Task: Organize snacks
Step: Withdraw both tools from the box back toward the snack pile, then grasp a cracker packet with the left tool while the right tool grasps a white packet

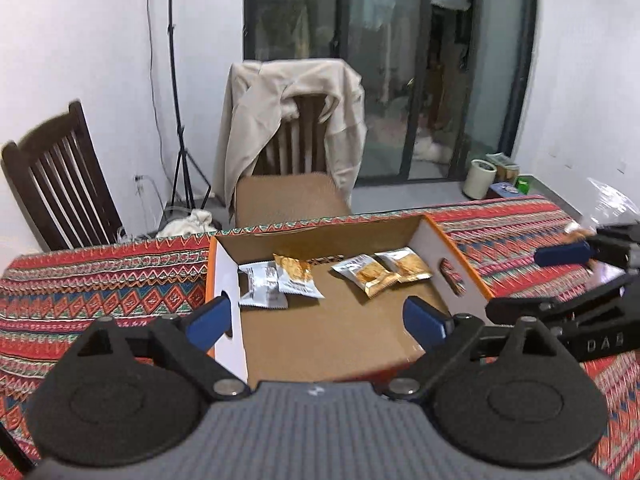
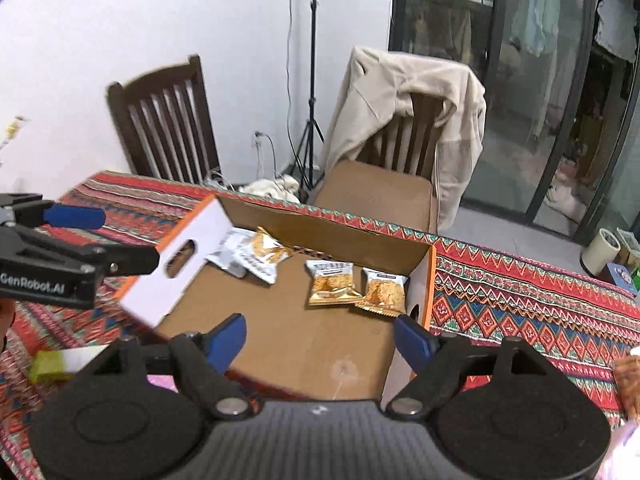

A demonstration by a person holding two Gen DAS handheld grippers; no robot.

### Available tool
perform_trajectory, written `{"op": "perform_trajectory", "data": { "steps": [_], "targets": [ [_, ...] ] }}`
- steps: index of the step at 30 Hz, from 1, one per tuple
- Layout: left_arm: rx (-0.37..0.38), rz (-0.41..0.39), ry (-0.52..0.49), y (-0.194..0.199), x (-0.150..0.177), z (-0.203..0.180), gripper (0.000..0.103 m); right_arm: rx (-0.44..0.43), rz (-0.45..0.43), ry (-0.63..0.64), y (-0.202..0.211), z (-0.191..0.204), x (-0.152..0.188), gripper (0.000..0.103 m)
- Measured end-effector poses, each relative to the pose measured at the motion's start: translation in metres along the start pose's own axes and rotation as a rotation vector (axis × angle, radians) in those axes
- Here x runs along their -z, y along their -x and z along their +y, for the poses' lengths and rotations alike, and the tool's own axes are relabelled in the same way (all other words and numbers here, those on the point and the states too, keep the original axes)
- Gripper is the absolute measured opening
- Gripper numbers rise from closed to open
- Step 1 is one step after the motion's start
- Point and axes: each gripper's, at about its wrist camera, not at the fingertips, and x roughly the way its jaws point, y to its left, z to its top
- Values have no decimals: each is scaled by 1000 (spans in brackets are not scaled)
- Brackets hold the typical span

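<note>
Four snack packets (image 1: 280,278) are seen lying in two pairs on the floor of the open cardboard box (image 1: 332,336) set on the patterned tablecloth (image 1: 100,280). The left gripper (image 1: 320,318) and right gripper (image 2: 320,338) are held above the box, jaws spread wide and empty.

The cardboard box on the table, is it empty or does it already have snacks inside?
Not empty. The cardboard box holds four snack packets lying flat on its floor, in two pairs; the near part is bare.

Both wrist cameras look steeply down, close over the same open cardboard box (image 1: 320,332) at frame centre; each catches the other gripper at its frame edge.
</note>
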Motion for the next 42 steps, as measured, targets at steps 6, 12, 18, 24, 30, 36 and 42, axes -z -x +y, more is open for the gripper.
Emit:
{"op": "perform_trajectory", "data": {
  "steps": [6,12,18,24,30,36,42],
  "targets": [
    [-33,-108,-14,60,43,-10,100,-10,-65,26,55,25,40,87],
    [-56,-188,10,108,96,-10,101,-26,-126,44,95,50,89,92],
    [-100,-256,8,156,156,-10,103,-23,-191,27,124,72,156,93],
    [-113,-271,67,187,221,-8,103,-4,-271,-26,148,86,227,97],
    [-87,-239,72,201,279,-15,103,46,-310,-29,171,104,290,97],
    [-78,-182,6,196,310,-30,103,74,-328,-54,184,113,323,98],
    [-74,-187,-30,186,317,-37,103,67,-308,-92,177,112,332,98]
  ]
}}
